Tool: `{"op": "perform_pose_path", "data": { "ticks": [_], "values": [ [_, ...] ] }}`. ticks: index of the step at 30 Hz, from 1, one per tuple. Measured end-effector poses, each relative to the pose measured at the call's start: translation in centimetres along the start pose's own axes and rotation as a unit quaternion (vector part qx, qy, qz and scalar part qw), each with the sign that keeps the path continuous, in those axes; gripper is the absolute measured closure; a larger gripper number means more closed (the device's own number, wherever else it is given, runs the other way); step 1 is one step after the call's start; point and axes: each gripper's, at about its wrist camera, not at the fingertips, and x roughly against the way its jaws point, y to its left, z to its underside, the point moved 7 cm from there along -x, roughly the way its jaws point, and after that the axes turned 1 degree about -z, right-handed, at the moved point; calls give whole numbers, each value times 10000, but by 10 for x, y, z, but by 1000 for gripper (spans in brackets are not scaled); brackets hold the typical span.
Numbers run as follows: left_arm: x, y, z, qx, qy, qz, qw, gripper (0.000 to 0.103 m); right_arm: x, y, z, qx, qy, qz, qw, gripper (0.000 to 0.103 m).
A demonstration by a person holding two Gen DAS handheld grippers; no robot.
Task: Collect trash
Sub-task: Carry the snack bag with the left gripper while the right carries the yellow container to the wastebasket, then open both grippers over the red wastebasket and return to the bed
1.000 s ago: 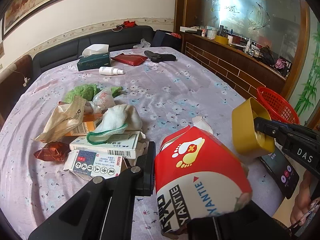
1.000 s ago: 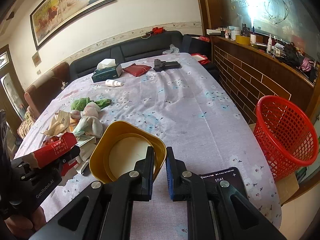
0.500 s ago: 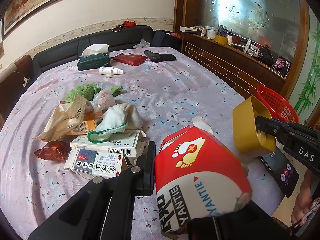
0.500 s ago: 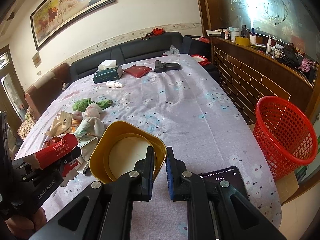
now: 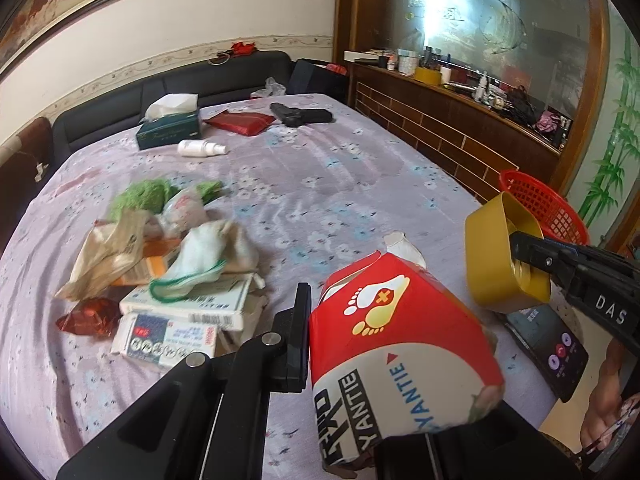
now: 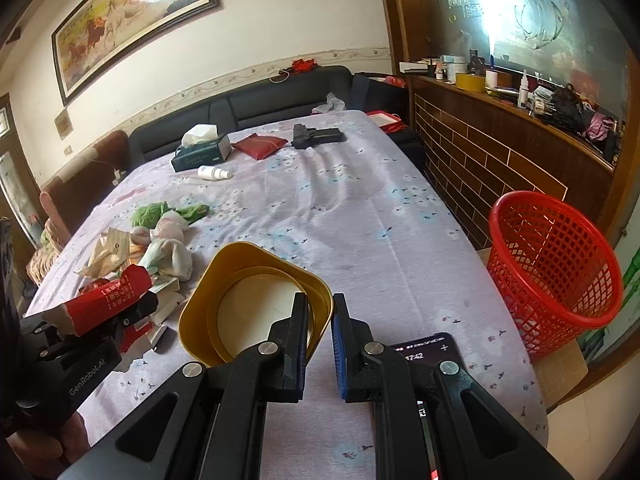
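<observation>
My left gripper [image 5: 360, 320] is shut on a red and white carton [image 5: 400, 360] printed with a foot logo, held above the near table edge. The carton hides its right finger. My right gripper [image 6: 320, 304] is shut on the rim of a gold square bowl [image 6: 224, 280], also held over the table; the left wrist view shows this bowl [image 5: 488, 256] at the right. A pile of trash [image 5: 180, 272] lies on the purple tablecloth to the left: medicine boxes, crumpled paper, a white cloth, a red wrapper. A red mesh basket [image 6: 556, 272] stands on the floor beside the table's right edge.
A phone [image 6: 424, 350] lies near the front table edge under my right gripper. At the far end are a tissue box [image 5: 168, 130], a white bottle [image 5: 200, 148], a red pouch [image 5: 240, 122] and a black object [image 5: 300, 114]. A brick-patterned counter [image 6: 500, 152] runs along the right.
</observation>
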Motion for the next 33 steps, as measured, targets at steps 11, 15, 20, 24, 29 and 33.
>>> {"op": "perform_pose_path", "data": {
  "ticks": [11,15,20,24,29,33],
  "values": [
    [-14,-105,-47,-676,219,970,9927,96,59,-122,-31,-1106,-636,278,9914,91],
    [-30,-157,-66,-831,410,1412,9856,96,73,-181,-33,-1489,-730,603,9843,91],
    [-56,-226,-87,-929,595,1855,9764,96,79,-240,-34,-1863,-807,931,9747,91],
    [-80,-268,-99,-945,744,2046,9714,96,77,-275,-37,-2144,-820,1014,9680,91],
    [-108,-302,-108,-873,894,2178,9680,95,69,-303,-41,-2294,-794,1171,9630,91],
    [-118,-310,-113,-678,953,2228,9678,41,49,-318,-44,-2262,-645,1193,9646,87]
  ]
}}
